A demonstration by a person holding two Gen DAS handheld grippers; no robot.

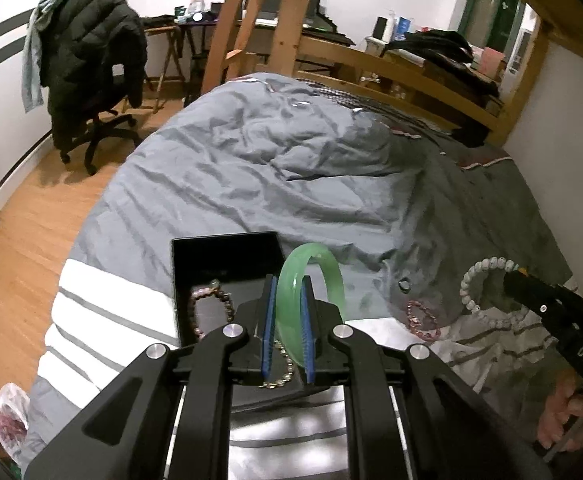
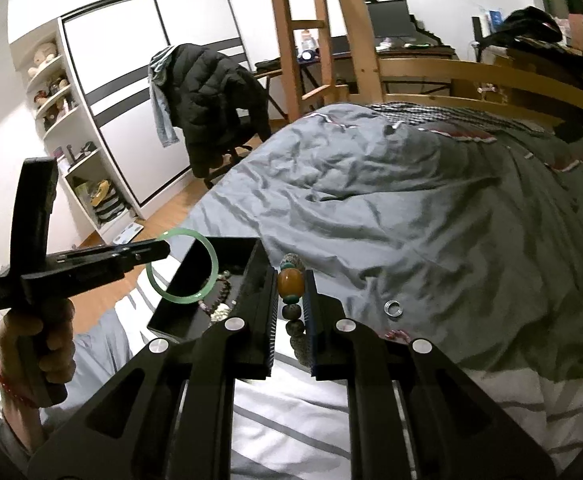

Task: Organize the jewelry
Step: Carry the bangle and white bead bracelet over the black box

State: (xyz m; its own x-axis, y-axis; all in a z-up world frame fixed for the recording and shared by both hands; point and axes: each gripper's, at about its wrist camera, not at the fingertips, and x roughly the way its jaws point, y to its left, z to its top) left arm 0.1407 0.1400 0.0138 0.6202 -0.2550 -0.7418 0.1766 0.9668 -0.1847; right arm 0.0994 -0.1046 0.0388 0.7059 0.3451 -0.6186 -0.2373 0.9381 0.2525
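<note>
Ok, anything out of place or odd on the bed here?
Mostly tidy. A small silver ring and a pink bead bracelet lie loose on the grey duvet, outside the black box. A thin chain lies under the left tongs.

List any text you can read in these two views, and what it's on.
"DAS": white letters on the black body of the right gripper, seen in the left wrist view; the marking may be cut off.
Items on the far desk and shelves: any print is too small and blurred to read.
</note>
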